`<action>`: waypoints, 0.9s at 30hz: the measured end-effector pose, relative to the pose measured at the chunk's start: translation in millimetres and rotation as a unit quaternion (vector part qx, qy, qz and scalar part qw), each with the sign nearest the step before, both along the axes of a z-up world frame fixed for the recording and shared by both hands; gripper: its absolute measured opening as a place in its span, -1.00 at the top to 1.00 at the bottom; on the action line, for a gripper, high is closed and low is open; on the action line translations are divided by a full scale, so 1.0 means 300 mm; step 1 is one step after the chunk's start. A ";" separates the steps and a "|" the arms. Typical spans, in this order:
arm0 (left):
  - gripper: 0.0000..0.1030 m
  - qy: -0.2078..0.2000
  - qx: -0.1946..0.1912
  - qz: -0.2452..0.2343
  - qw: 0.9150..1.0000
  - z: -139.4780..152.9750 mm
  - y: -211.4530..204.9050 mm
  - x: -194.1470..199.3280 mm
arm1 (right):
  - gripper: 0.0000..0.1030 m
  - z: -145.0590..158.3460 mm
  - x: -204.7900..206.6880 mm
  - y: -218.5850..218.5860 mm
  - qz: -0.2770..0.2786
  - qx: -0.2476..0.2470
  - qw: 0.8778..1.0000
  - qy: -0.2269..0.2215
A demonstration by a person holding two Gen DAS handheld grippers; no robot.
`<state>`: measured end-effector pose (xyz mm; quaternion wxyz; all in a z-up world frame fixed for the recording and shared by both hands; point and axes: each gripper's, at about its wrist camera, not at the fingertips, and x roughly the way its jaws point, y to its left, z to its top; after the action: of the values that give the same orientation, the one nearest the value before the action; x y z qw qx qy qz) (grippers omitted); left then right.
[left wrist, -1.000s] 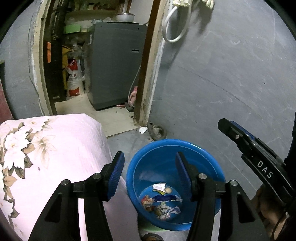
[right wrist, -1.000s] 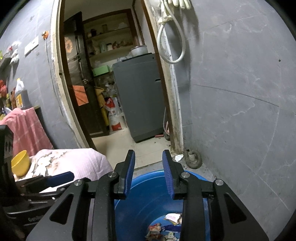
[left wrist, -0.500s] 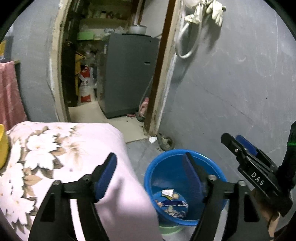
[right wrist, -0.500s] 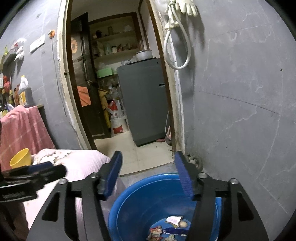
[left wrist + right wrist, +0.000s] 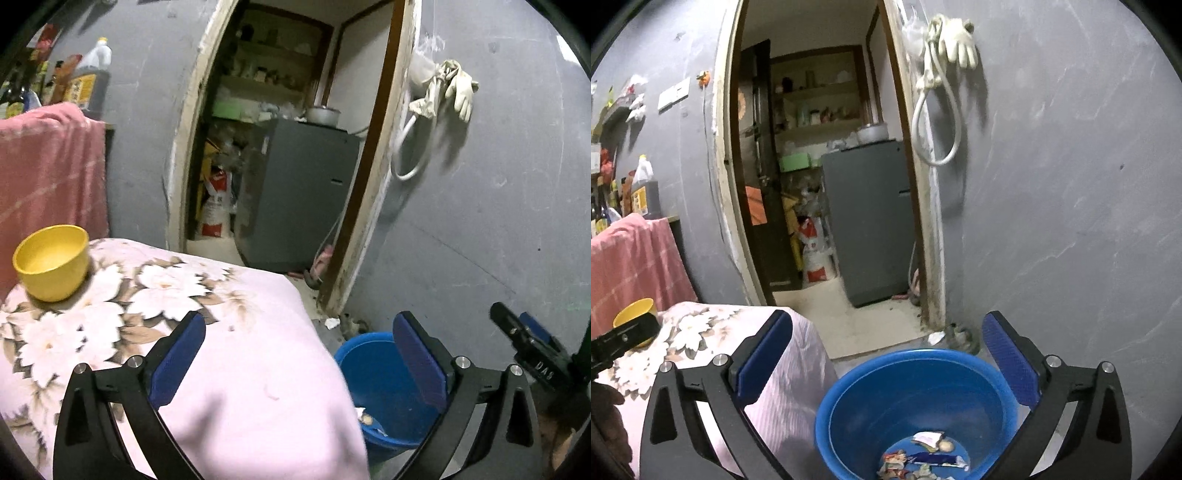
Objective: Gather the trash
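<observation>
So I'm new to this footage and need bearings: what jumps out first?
The blue bucket on the floor by the grey wall, wrappers lying in its bottom. Left of it, a pink floral cloth carries a yellow bowl. Behind, an open doorway shows a grey appliance.

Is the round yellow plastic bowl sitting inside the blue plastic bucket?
No, the round yellow plastic bowl stands on the pink floral cloth, while the blue plastic bucket is on the floor beside it.
</observation>
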<state>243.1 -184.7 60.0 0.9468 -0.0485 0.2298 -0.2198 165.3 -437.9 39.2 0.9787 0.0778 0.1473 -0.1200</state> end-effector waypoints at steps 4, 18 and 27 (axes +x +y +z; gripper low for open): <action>-0.93 -0.015 -0.003 0.011 1.000 0.015 0.057 -0.067 | -1.00 0.022 -0.072 0.058 0.001 -0.016 1.000 -0.012; -0.95 -0.064 0.023 0.064 0.996 0.027 0.219 -0.309 | -1.00 0.044 -0.311 0.284 0.031 -0.041 0.998 -0.044; -0.96 -0.081 0.037 0.093 0.992 0.002 0.326 -0.427 | -1.00 0.028 -0.434 0.384 0.039 -0.034 0.997 -0.056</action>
<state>114.9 -87.0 60.7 0.9798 -0.0165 0.1546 -0.1258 35.1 -322.8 47.5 0.9915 0.0454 0.0905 -0.0820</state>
